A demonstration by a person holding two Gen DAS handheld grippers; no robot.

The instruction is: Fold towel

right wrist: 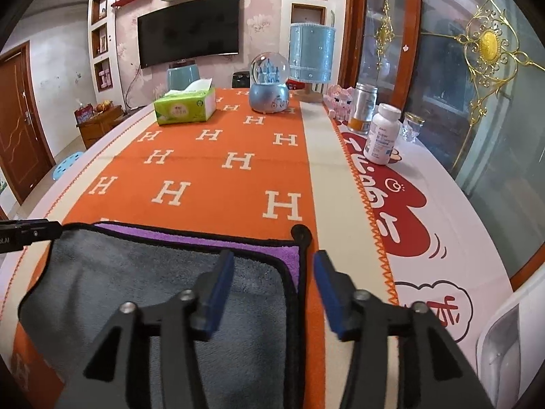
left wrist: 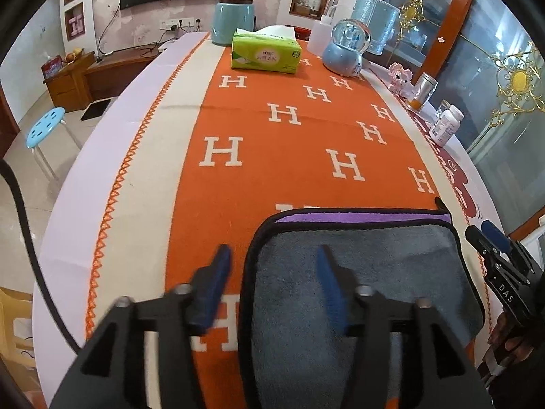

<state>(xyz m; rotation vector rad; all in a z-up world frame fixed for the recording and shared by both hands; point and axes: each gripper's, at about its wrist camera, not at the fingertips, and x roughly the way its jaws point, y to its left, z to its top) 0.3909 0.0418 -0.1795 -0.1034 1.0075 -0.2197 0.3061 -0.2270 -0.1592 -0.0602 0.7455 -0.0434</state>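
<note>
A grey towel (left wrist: 391,272) with black trim lies folded on the orange H-patterned cloth; its purple underside shows as a strip along the far edge (left wrist: 357,217). It also shows in the right wrist view (right wrist: 136,283). My left gripper (left wrist: 272,259) is open and empty, its jaws straddling the towel's left edge. My right gripper (right wrist: 272,266) is open and empty, straddling the towel's right edge near the black hanging loop (right wrist: 301,233). The right gripper also appears at the right of the left wrist view (left wrist: 494,242).
A green tissue box (left wrist: 265,52), a blue jar (left wrist: 233,22), a snow globe (left wrist: 345,49) and a blue lamp shade (right wrist: 311,52) stand at the table's far end. A white pill bottle (right wrist: 381,134), a tin (right wrist: 364,107) and a glass (right wrist: 412,126) line the right side.
</note>
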